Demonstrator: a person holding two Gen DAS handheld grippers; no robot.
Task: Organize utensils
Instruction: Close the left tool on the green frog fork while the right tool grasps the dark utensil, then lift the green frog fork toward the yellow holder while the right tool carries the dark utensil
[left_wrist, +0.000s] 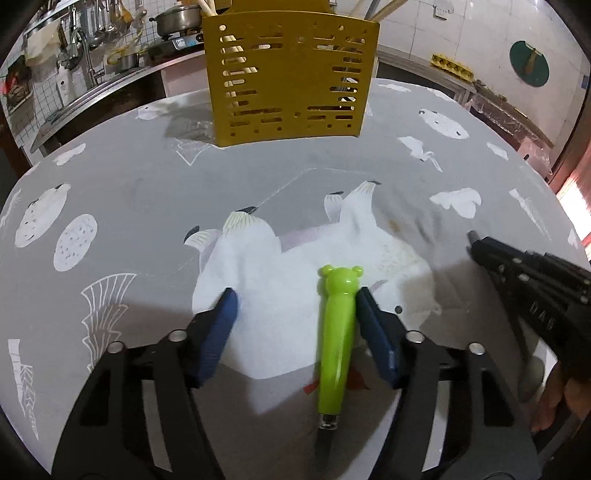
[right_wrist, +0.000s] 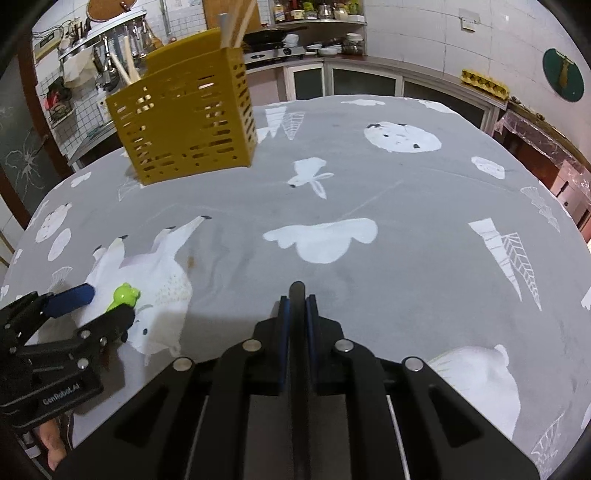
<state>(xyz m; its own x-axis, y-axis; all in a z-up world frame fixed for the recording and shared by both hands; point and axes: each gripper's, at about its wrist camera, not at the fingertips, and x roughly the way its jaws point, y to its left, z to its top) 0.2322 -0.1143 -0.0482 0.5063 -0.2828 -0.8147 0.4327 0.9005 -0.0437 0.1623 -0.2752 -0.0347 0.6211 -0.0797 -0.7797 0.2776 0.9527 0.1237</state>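
Lying on the grey tablecloth (left_wrist: 147, 177) near the camera, the green utensil handle with a bear head (left_wrist: 337, 332) sits between the blue pads of the left gripper (left_wrist: 295, 299); the jaws are half spread, the right pad touching the handle and the left pad apart from it. The right gripper (right_wrist: 297, 301), further right, is pressed together on a thin dark handle (right_wrist: 297, 290). The yellow slotted holder (left_wrist: 291, 77) with chopsticks stands at the far side of the table.
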